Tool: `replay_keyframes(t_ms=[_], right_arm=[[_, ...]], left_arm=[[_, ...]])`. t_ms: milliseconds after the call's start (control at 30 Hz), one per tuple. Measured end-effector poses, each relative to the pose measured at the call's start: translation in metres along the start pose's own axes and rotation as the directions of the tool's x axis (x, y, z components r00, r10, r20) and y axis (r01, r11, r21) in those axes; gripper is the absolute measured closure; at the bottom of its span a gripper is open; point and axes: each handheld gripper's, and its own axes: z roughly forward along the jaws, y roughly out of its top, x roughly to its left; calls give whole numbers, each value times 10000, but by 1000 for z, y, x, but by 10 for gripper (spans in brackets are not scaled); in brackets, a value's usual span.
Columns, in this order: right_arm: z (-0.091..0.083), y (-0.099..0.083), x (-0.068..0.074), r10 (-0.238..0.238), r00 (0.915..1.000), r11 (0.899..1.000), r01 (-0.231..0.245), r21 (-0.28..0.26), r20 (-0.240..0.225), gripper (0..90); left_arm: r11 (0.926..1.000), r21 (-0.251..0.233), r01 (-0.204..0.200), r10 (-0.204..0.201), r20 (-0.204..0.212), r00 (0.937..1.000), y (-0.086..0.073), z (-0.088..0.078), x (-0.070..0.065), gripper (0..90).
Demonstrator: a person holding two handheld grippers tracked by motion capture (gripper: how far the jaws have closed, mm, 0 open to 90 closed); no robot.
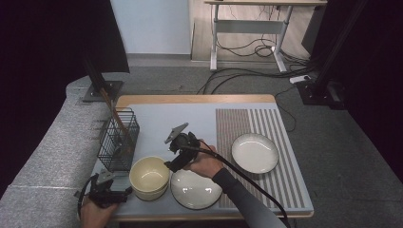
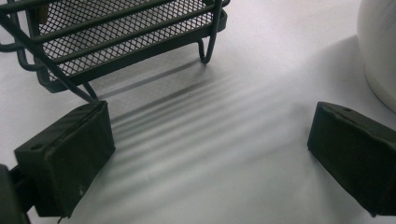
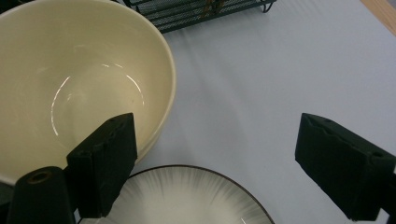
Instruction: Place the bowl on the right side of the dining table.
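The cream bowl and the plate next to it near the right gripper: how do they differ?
The cream bowl is deep with tall walls; the plate beside it is shallow and nearly flat. The bowl is plain pale yellow; the plate is whitish with a dark rim and faint streaks running outward. The bowl appears narrower across than the plate. Both are round, empty, upright and glossy.

Cream bowl [image 1: 149, 177] sits upright, empty, just beside grey-white plate [image 1: 196, 189].

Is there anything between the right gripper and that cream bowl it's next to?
Nothing visible. The right gripper hangs open at the cream bowl: one jaw is over the rim, the other over bare mat. The plate lies below; the wire basket stands beyond.
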Motion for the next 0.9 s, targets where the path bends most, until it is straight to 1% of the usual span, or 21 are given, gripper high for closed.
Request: replay_keyframes(t_ms=[33,67,100,133,233,267,300,367,400,467,533,600,833,867,900], right_arm=[[1,1,0,-24,10000,10000,24,11,-28,137],[3,2,1,80,9998,10000,-80,-47,-157,139],[6,4,1,159,9997,9999,-159,7,-209,147],[6,4,1,159,9997,9999,-159,7,-209,147],[13,7,3,201,9994,9997,-198,122,-274,200],[13,7,3,201,9994,9997,-198,122,-274,200],[18,10,4,165,9995,9997,-160,203,-277,230],[19,11,4,114,9996,9996,-108,245,-258,240],[23,12,5,70,9996,9998,-64,212,-288,288],[27,13,4,87,9991,9996,-75,289,-415,325],[31,12,4,71,9994,9993,-58,381,-352,355],[34,12,4,93,9991,9989,-73,473,-414,388],[42,13,6,46,9962,9981,7,609,-865,549],[42,13,6,46,9962,9981,7,609,-865,549],[43,14,7,70,9950,9976,0,696,-997,597]], left_arm=[[10000,2,2,-2,1,10000,0,0,0,2],[10000,2,2,-2,1,10000,0,0,0,2],[10000,1,0,0,-1,10000,0,0,0,2],[10000,1,0,0,-1,10000,0,0,0,2],[10000,-7,3,-3,-1,10000,0,0,0,2],[10000,-7,3,-3,-1,10000,0,0,0,2],[10000,8,3,-3,6,10000,0,0,0,2],[10000,6,3,-3,5,10000,0,0,0,2],[10000,8,1,-1,5,10000,0,0,0,2],[10000,-6,4,-4,0,10000,0,0,0,2],[10000,9,1,-1,4,10000,0,0,0,2],[10000,20,-2,2,3,10000,0,0,0,2],[10000,20,-1,1,5,10000,0,0,0,2],[10000,20,-1,1,5,10000,0,0,0,2],[10000,20,0,0,2,10000,0,0,0,2]])
